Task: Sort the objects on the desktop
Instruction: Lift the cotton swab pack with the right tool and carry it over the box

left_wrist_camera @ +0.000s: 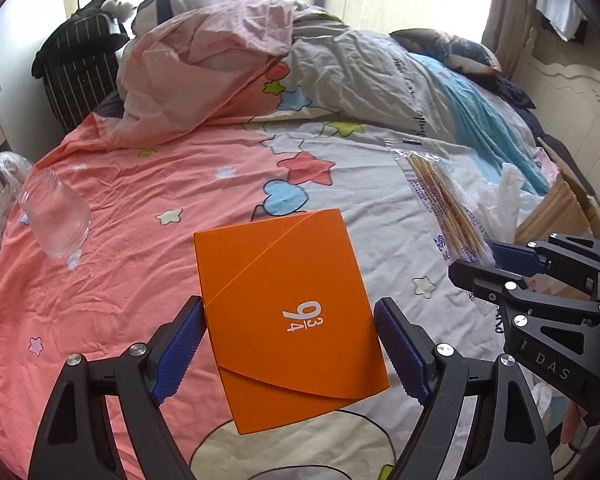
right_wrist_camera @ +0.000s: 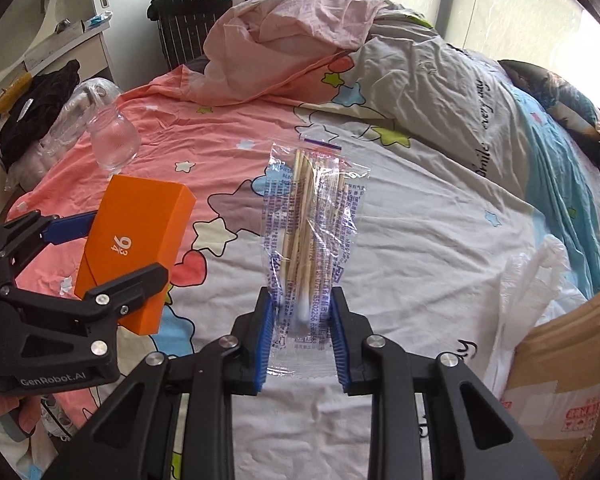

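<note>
An orange box (left_wrist_camera: 284,312) marked 9¾ sits between the blue pads of my left gripper (left_wrist_camera: 290,302), which is shut on its two long sides. The right wrist view shows the same box (right_wrist_camera: 140,216) in the left gripper (right_wrist_camera: 128,244) at the left. A clear bag of cotton swabs (right_wrist_camera: 312,220) lies flat on the star-print bedsheet (right_wrist_camera: 420,220). Its near end is between the pads of my right gripper (right_wrist_camera: 302,294), whose jaws stand narrow but open, and the bag is not crumpled. The swab bag (left_wrist_camera: 440,196) and right gripper (left_wrist_camera: 474,258) also show at the right of the left wrist view.
A clear glass jar (left_wrist_camera: 56,216) (right_wrist_camera: 114,142) lies on its side on the pink part of the sheet. An open cardboard box (right_wrist_camera: 560,360) with a white plastic bag (right_wrist_camera: 532,280) stands at the bed's right edge. A heaped quilt (left_wrist_camera: 204,60) fills the far end.
</note>
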Demonstrator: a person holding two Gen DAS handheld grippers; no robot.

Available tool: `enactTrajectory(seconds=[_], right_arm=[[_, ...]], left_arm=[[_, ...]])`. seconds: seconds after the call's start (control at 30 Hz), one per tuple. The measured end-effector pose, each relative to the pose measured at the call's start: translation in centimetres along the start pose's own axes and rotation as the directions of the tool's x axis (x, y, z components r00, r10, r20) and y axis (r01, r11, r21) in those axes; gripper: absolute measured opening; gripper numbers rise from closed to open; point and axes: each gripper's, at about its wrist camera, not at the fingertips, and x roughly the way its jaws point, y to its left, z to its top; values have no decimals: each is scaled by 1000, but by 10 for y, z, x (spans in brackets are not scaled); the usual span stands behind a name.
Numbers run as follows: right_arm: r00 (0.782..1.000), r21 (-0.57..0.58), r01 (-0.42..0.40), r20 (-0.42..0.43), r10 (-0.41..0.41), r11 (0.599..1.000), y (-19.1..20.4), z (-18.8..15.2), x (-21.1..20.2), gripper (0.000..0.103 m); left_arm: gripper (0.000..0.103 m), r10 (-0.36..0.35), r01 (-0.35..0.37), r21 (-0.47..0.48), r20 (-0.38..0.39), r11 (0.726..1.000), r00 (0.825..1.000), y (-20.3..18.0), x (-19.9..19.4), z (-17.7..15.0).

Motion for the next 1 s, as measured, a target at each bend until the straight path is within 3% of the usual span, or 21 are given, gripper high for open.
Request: enactTrajectory(seconds=[1.0], right_arm=[[982,172,124,122,-146,977,-89,-66,-128,25]], left_arm=[[87,-145,119,201,118,972,982,-148,-84,9]])
